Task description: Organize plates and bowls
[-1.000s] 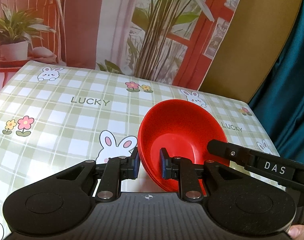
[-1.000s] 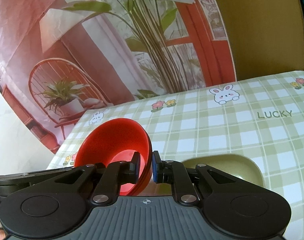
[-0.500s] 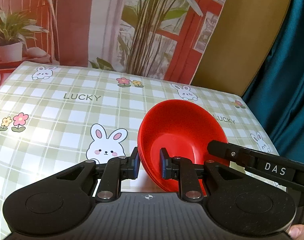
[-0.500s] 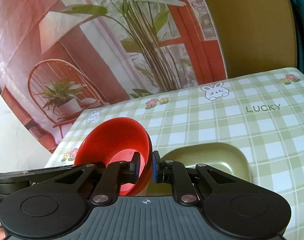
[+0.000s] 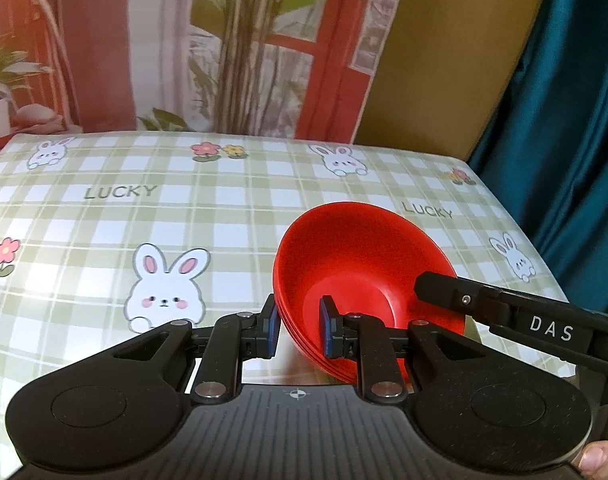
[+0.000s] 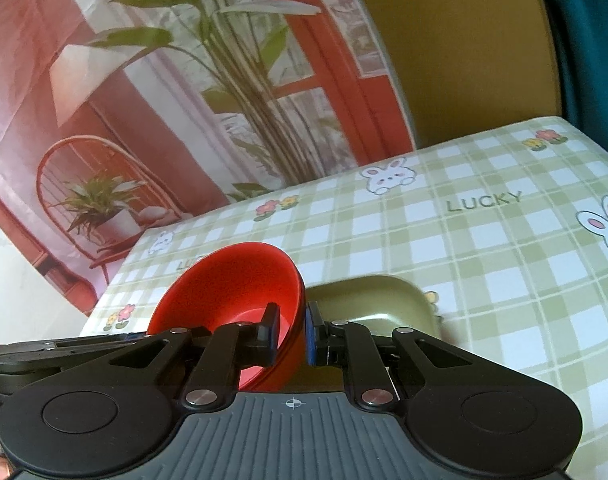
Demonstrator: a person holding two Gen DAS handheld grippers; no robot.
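A nested stack of red bowls (image 5: 364,264) is held tilted above the table, gripped from both sides. My left gripper (image 5: 297,326) is shut on the stack's left rim, with one pad inside and one outside. My right gripper (image 6: 291,332) is shut on the opposite rim of the red bowls (image 6: 231,284); one of its black fingers (image 5: 464,300) reaches in from the right in the left wrist view. An olive green plate (image 6: 376,300) lies on the table just behind and under the stack. Its near part is hidden by the bowls and the right gripper.
The table (image 5: 143,208) wears a green checked cloth with rabbits, flowers and "LUCKY" print. A backdrop with a printed plant and chair (image 6: 103,208) stands behind it, and a teal curtain (image 5: 576,120) hangs at the right. A thumb (image 5: 600,458) shows at the lower right.
Both grippers have carried the red bowls to the right across the table. The green plate now shows more fully, closer in behind the stack.
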